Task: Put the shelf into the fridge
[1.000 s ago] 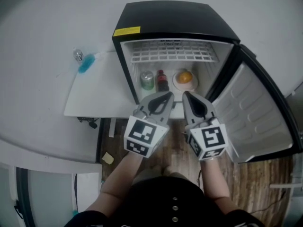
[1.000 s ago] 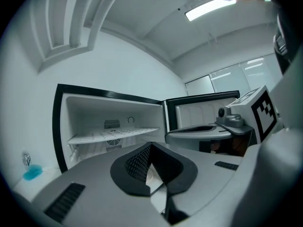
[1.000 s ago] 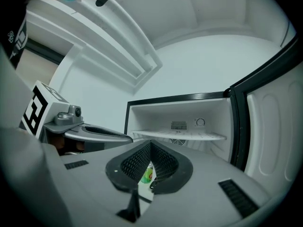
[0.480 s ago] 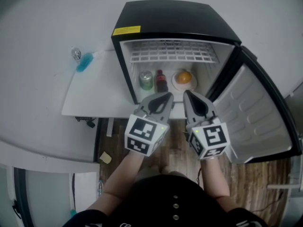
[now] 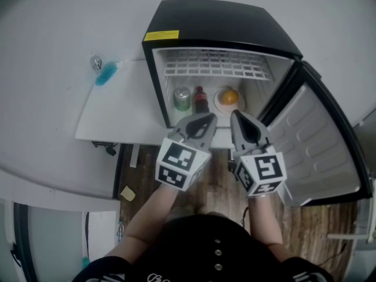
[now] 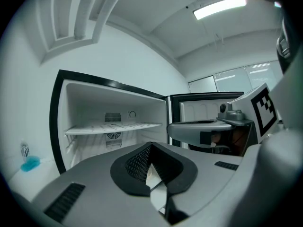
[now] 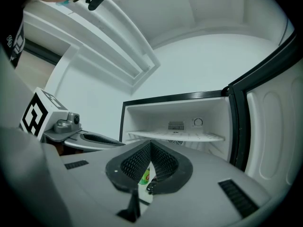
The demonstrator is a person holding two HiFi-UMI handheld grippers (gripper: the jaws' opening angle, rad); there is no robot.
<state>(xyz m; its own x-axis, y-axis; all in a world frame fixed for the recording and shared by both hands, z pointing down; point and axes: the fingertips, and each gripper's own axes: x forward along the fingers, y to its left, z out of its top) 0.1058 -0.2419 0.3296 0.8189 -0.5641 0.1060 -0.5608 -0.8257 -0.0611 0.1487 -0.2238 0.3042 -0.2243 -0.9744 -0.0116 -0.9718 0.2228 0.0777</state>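
The wire shelf (image 5: 214,68) lay inside the open fridge (image 5: 223,22), spanning the upper part of the cavity from wall to wall and looking level, as if already seated on its side ledges. Below it stood a green can (image 5: 183,98), a dark bottle (image 5: 201,100) and an orange (image 5: 229,96) on a small plate.

The left hand-held gripper (image 5: 204,121) and the right hand-held gripper (image 5: 237,120) hovered side by side in front of the fridge mouth, pointing into it. Each had its jaws pressed together with nothing between the pads. The shelf sat ahead of both and higher than their tips, apart from them and touched by neither; the open door (image 5: 317,145) hung off to the right.

The shelf looked like thin white coated wire, so it was probably light and stiff, though the smooth coating might slip between pads. If it needed reseating, the front edge rail seemed the best hold, one gripper toward each end, so the grid would keep flat and not jam crooked against the walls
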